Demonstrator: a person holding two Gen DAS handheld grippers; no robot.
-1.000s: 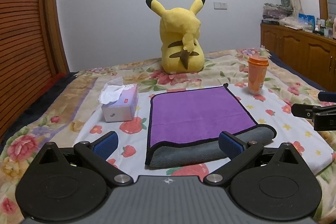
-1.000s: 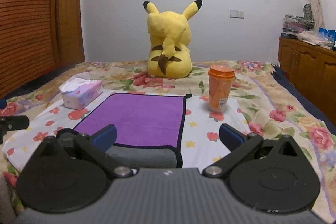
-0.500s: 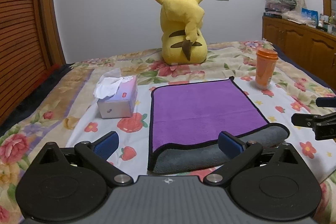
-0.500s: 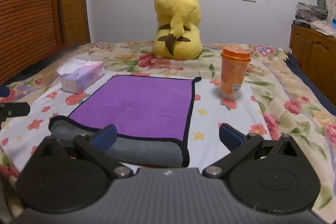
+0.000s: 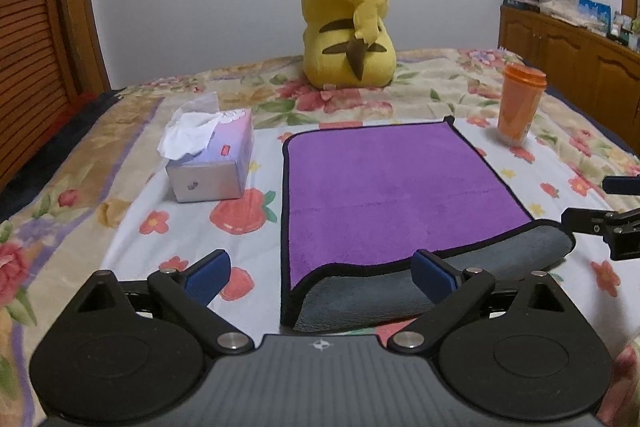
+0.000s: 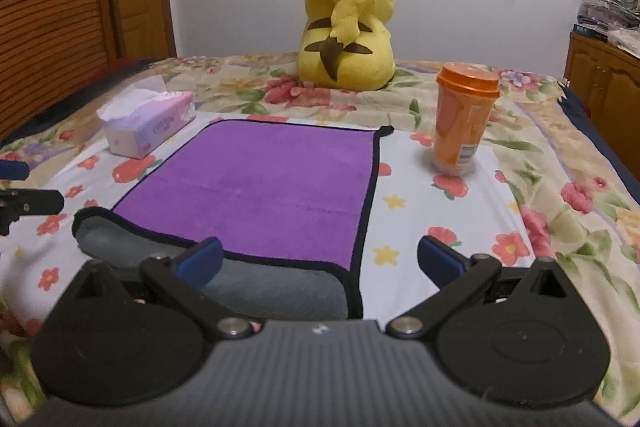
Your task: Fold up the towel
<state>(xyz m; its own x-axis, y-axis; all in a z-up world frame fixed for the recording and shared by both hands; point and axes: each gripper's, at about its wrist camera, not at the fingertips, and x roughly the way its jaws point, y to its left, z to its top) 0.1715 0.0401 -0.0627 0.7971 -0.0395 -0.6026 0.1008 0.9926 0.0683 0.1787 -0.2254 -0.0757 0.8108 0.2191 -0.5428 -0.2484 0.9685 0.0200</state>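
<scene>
A purple towel (image 5: 396,187) with black trim and a grey underside lies folded once on the floral bed sheet (image 5: 132,223); it also shows in the right wrist view (image 6: 272,187). Its grey lower layer sticks out along the near edge. My left gripper (image 5: 320,275) is open and empty, just short of the towel's near left corner. My right gripper (image 6: 320,261) is open and empty, at the towel's near right corner. Each gripper's tips show at the edge of the other's view.
A tissue box (image 5: 212,159) stands left of the towel. An orange lidded cup (image 6: 464,119) stands to its right. A yellow plush toy (image 5: 348,15) sits behind it. Wooden cabinets (image 5: 568,43) line the right wall, and a slatted wooden panel (image 5: 28,27) stands at left.
Both grippers have dropped lower and moved closer to the towel's near edge. The towel has not moved. Both grippers stay open.
</scene>
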